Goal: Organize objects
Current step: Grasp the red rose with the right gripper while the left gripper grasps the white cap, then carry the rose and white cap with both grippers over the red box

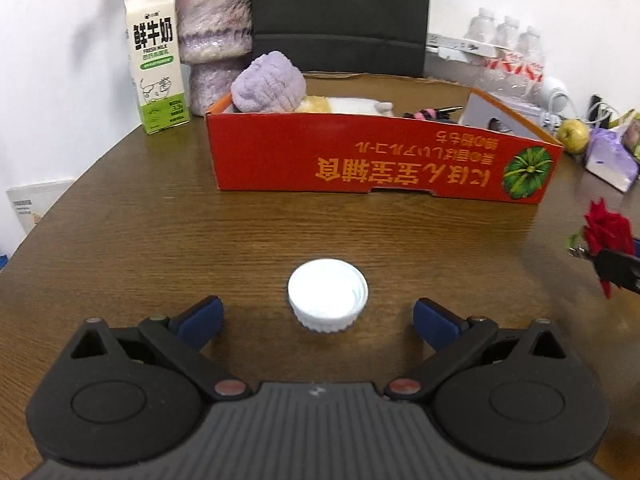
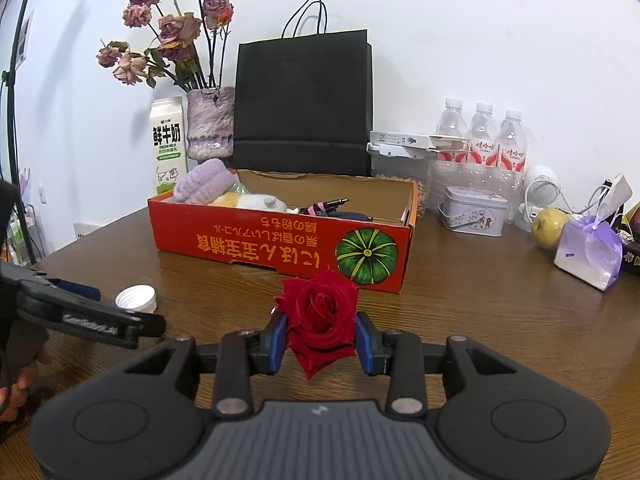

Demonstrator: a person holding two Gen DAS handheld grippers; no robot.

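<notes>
Rose (image 2: 320,316) pinched in right tongs (image 2: 321,342); white cap (image 1: 327,295) just ahead of spread left tongs (image 1: 318,322).

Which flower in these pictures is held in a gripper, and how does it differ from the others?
The red rose, clamped between the right gripper pads. The other flowers are the faded, dried roses, standing in the mottled vase behind the red box.

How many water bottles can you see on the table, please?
3: left bottle, middle bottle and right bottle stand in a row by the wall, behind the tin. More may be hidden.
</notes>
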